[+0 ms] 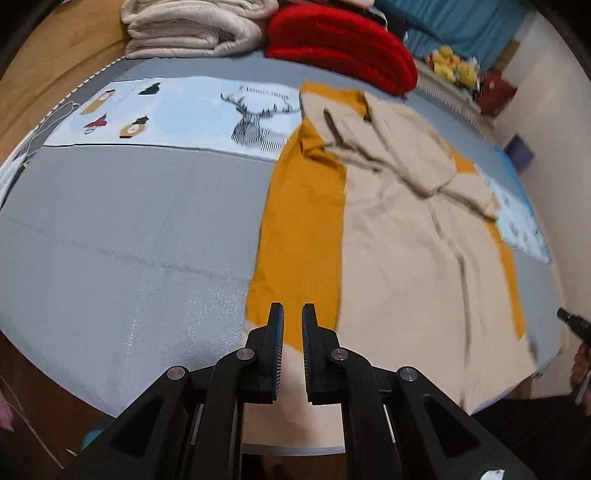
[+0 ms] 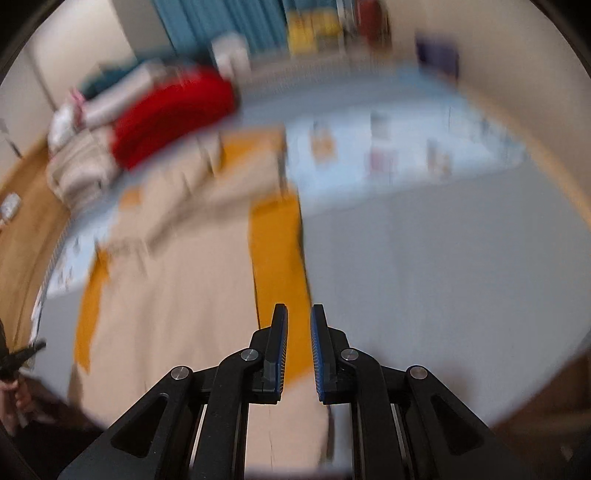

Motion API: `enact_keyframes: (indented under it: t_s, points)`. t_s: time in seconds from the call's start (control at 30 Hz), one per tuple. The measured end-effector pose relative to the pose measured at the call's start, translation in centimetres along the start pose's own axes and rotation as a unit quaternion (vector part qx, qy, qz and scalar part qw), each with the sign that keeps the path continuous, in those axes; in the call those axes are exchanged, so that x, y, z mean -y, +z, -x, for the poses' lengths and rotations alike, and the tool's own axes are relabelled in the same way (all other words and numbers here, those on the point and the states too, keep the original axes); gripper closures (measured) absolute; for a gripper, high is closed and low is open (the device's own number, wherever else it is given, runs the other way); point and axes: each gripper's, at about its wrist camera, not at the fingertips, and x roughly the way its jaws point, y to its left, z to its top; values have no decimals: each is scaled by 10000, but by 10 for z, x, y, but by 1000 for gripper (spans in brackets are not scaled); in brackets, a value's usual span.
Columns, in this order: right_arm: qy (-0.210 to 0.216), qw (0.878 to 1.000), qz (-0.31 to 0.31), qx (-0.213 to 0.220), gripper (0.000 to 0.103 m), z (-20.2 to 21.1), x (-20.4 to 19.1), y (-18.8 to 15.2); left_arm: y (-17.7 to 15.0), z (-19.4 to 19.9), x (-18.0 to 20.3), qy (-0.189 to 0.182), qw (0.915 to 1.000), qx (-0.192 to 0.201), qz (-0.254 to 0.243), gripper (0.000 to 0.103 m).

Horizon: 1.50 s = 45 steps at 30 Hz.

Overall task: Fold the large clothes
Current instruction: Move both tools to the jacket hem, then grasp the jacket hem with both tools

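Note:
A large beige and mustard garment (image 1: 399,229) lies spread flat on the grey mat (image 1: 110,229), its sleeves folded across the top. My left gripper (image 1: 292,314) hovers over the garment's near left mustard edge, jaws slightly apart and empty. The right wrist view is blurred by motion; the garment (image 2: 177,280) shows there at the left. My right gripper (image 2: 298,314) is over its right mustard strip (image 2: 277,251), jaws slightly apart and empty. The right gripper's tip also shows at the right edge of the left wrist view (image 1: 572,321).
A folded cream blanket (image 1: 192,26) and a red blanket (image 1: 340,48) lie at the mat's far edge. A pale blue printed cloth (image 1: 177,114) lies under the garment's top. Yellow toys (image 1: 454,66) sit on a ledge. Wooden floor (image 1: 44,74) surrounds the mat.

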Motion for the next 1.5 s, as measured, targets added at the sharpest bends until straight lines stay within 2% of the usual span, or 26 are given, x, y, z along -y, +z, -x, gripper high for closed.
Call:
enact_keyframes:
  t_s: [0.07, 0.23, 0.47, 0.53, 0.67, 0.73, 0.97, 1.1, 1.5]
  points:
    - [133, 9990, -113, -417, 89, -20, 5, -3, -5, -10, 1, 37, 9996, -230, -174, 95]
    - [-131, 9952, -58, -972, 89, -52, 10, -13, -13, -24, -11, -81, 9982, -592, -88, 95]
    - [-293, 9887, -82, -1467, 88, -78, 16, -26, -20, -49, -24, 96, 9929, -1180, 71, 94]
    - [-324, 9871, -78, -1565, 84, -83, 15, -29, -22, -55, -26, 145, 9910, -1327, 119, 92]
    - [-328, 9837, -149, -1764, 76, -91, 18, -32, -28, -63, -31, 216, 9875, -1543, 216, 78]
    - [-353, 9816, -148, -1871, 72, -96, 18, -35, -31, -67, -33, 251, 9856, -1655, 249, 75]
    - [-338, 9720, -206, -2318, 70, -113, 22, -47, -36, -75, -42, 256, 9812, -1853, 478, 74]
    - [-430, 9664, -144, -2531, 69, -122, 22, -53, -39, -79, -45, 333, 9794, -1930, 487, 69]
    - [-469, 9640, -44, -2619, 61, -129, 15, -53, -37, -89, -39, 453, 9794, -1930, 374, 66]
